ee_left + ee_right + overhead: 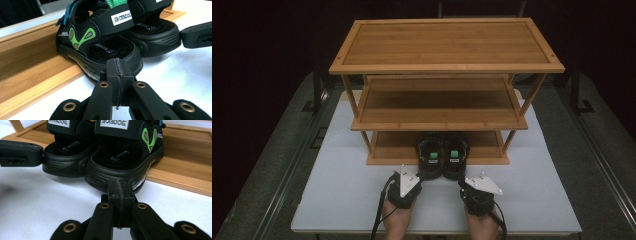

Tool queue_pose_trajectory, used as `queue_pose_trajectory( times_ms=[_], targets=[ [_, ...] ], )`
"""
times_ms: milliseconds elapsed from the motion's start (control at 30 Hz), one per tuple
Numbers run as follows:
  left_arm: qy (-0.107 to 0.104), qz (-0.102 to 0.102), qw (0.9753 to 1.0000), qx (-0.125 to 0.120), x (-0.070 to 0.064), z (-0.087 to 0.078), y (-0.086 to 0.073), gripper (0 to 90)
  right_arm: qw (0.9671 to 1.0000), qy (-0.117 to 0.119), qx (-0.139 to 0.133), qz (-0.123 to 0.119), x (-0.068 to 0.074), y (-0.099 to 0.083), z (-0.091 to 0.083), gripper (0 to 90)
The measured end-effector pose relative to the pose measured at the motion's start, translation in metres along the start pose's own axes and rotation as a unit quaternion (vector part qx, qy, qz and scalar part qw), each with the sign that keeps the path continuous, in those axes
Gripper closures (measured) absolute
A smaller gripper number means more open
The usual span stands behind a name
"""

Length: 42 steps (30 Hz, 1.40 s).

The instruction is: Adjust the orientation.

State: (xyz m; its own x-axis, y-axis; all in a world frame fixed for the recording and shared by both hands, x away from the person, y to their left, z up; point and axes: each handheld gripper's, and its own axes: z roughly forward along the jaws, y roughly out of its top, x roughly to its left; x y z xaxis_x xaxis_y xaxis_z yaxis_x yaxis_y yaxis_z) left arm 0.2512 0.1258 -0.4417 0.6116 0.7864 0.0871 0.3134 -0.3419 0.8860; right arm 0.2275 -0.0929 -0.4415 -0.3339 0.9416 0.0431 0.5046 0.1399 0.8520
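Sandals sit as a pair, toes on the rack's bottom shelf (392,150), heels hanging over the white desk (337,200). Left sandal (430,159) lies dead ahead of the left hand-held gripper (416,175), right sandal (454,159) ahead of the right hand-held gripper (463,181); both pairs of jaws pressed together, empty. Long axes run straight away from the person.

Sandals (442,155) on rack's (382,159) bottom shelf (heels overhanging table (337,195))

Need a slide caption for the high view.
Both shut grippers, left gripper and right gripper, behind two black sandals on rack's bottom shelf.
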Motion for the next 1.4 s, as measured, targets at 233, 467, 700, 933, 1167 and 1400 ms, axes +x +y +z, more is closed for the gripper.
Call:
queue_pose_trajectory(
  times_ms=[233,467,700,933,1167,1400],
  targets=[
    [0.0,-0.008,1.0,0.003,-0.001,-0.001,-0.002,89.9,1.0,0.0,-0.001,0.004,-0.002,0.0,0.003,89.7],
    [-0.008,-0.011,0.9998,0.015,-0.006,0.003,-0.003,90.0,1.0,-0.001,-0.002,0.005,-0.002,0.0,0.004,89.7],
    [0.009,-0.002,0.9995,0.032,0.002,0.008,0.002,90.0,1.0,0.005,-0.002,0.0,0.001,0.005,0.01,89.7],
    [0.021,0.012,0.9987,0.044,0.007,0.019,0.009,90.0,1.0,-0.005,-0.002,-0.008,0.0,0.01,0.02,89.7],
    [0.024,0.022,0.9983,0.048,0.006,0.028,0.013,90.0,0.9997,-0.018,-0.002,-0.015,-0.005,0.014,0.028,89.7],
    [0.024,0.027,0.9983,0.046,0.004,0.035,0.016,90.0,0.9995,-0.027,-0.001,-0.019,-0.012,0.018,0.034,89.8]
  ],
)
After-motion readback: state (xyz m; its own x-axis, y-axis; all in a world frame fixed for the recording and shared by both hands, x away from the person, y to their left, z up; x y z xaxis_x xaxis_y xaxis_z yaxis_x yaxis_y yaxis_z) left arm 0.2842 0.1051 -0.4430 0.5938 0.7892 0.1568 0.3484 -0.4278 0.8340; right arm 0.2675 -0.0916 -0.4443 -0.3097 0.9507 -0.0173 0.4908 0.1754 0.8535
